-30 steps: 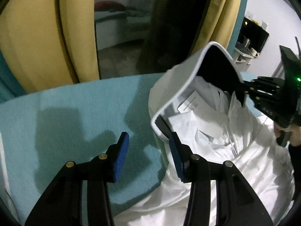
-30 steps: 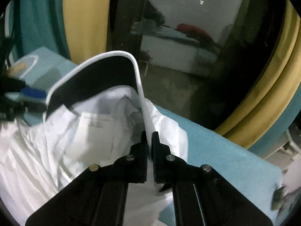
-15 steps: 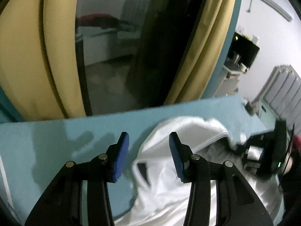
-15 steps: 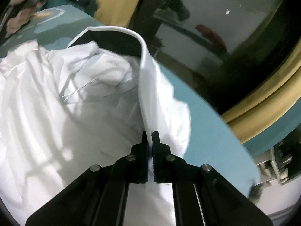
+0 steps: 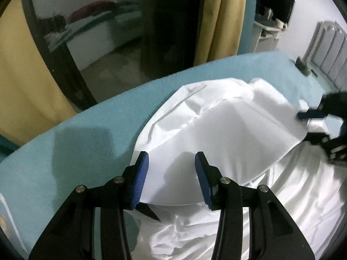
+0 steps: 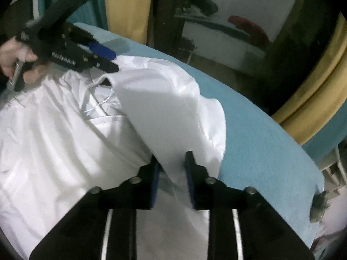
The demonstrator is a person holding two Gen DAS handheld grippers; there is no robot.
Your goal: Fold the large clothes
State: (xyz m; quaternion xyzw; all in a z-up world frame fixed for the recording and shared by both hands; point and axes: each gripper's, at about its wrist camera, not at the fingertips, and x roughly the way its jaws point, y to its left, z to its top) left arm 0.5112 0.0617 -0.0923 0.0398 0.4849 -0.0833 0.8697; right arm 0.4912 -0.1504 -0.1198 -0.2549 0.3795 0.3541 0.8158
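Observation:
A large white garment lies on a teal surface, its hood flap folded down over the body. My left gripper is open and hovers over the flap's near edge; no pad presses the cloth. In the right wrist view the left gripper is at the far left, a hand holding it. My right gripper has its jaws opening; a fold of the white garment runs between them without being pinched. The left wrist view has the right gripper at the flap's far corner.
The teal surface's edge curves close behind the garment. Yellow curtains and a dark glass door stand beyond it. A small dark object sits on the surface's right end. A radiator is at the far right.
The raised hood has come down flat onto the garment. My right gripper, shut on the hood's edge before, now has its jaws apart. My left gripper has moved over the white cloth.

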